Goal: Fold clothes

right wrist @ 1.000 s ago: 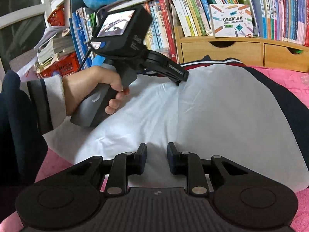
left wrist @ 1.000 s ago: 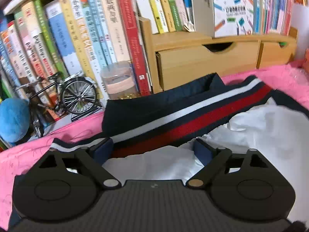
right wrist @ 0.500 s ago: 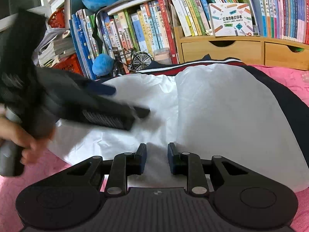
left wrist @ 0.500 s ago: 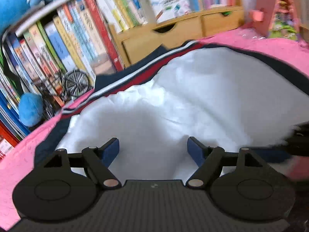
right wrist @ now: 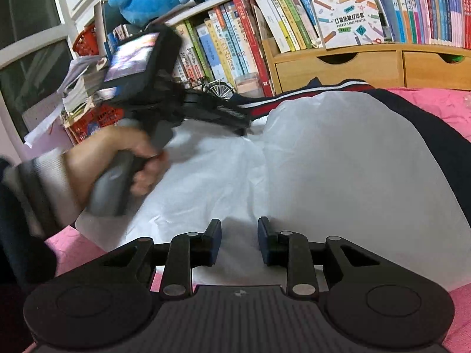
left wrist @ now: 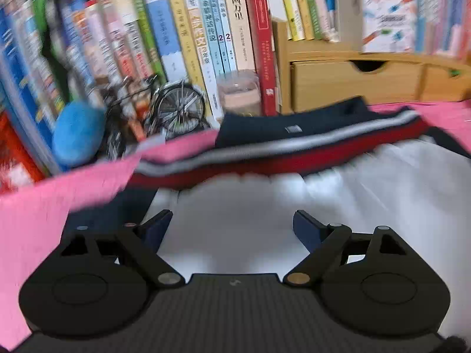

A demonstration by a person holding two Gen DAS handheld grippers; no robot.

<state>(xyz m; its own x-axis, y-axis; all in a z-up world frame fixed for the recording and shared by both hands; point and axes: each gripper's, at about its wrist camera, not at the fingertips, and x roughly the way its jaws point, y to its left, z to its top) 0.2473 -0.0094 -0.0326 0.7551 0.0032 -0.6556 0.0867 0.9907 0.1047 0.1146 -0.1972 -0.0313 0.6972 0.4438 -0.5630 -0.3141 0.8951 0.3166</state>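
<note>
A garment with a white lining [right wrist: 338, 161] and a navy edge with a red and white striped band [left wrist: 294, 153] lies spread on the pink bedspread [left wrist: 44, 206]. My left gripper [left wrist: 232, 223] hovers over the white cloth [left wrist: 265, 206] near the band, jaws wide and opening, nothing between them. In the right wrist view a hand [right wrist: 117, 161] holds that left gripper [right wrist: 244, 123], blurred, pointing at the band's left end. My right gripper [right wrist: 239, 236] sits low over the garment's near edge, jaws narrow and opening, with white cloth showing in the gap, not pinched.
A row of books [left wrist: 206, 29] and a wooden drawer box [left wrist: 353, 82] stand right behind the garment. A model bicycle [left wrist: 176, 108], a blue plush [left wrist: 76, 132] and a small jar [left wrist: 240, 94] sit at the back left.
The left gripper swung away across the white cloth, then came back to the band's left end, and its jaws spread wider. The right gripper stayed put and its gap grew slightly.
</note>
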